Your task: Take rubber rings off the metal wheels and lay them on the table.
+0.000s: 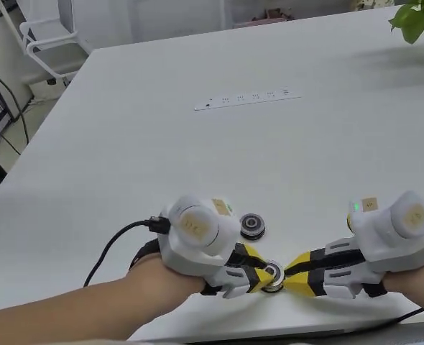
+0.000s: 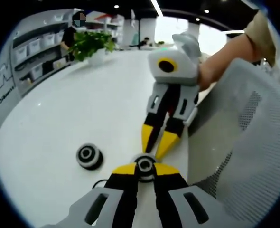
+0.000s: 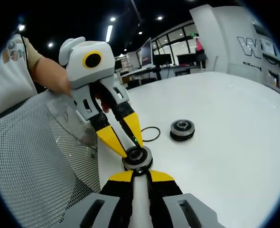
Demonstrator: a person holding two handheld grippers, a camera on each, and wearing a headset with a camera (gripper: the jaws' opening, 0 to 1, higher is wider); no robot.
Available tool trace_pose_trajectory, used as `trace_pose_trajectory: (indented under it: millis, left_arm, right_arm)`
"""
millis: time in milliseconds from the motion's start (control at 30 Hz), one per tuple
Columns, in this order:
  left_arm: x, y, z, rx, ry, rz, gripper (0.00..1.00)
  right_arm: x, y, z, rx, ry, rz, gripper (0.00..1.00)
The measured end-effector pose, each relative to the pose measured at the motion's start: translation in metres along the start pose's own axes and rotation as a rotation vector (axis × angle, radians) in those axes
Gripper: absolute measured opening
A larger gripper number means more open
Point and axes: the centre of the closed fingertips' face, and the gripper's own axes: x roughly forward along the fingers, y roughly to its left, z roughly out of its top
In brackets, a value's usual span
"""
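A small metal wheel [image 1: 272,275] with a black rubber ring is held just above the table's near edge, between both grippers. My left gripper [image 1: 261,277] comes in from the left and is shut on the wheel [image 2: 144,166], one yellow tip on each side. From the right, my right gripper [image 1: 287,275] pinches the near rim of the wheel [image 3: 137,158], where the ring sits. A second wheel [image 1: 252,225] with its ring on stands on the table behind them. A loose black ring [image 3: 150,134] lies flat beside the left gripper [image 3: 126,142].
The white table [image 1: 219,151] stretches far ahead, with a power strip [image 1: 246,98] set in its middle. A potted plant [image 1: 418,20] stands at the far right corner. A grey mesh chair back [image 2: 244,156] sits close behind the table's near edge.
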Motion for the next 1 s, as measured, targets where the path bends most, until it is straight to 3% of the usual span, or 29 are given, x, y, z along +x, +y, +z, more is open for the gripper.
trace_pose_trajectory:
  millis: [467, 700, 1000]
  left_arm:
    - [0.0002, 0.0013, -0.0011, 0.004, 0.005, 0.008, 0.18]
    - [0.0012, 0.0014, -0.0013, 0.008, 0.005, 0.009, 0.15]
    - [0.0024, 0.0014, -0.0011, 0.019, -0.001, 0.035, 0.14]
  right_arm:
    - [-0.0004, -0.003, -0.0004, 0.015, -0.002, -0.002, 0.07]
    - [-0.0001, -0.004, -0.0006, 0.024, -0.005, -0.002, 0.07]
    - [-0.0006, -0.0091, 0.0, 0.127, -0.027, -0.022, 0.0]
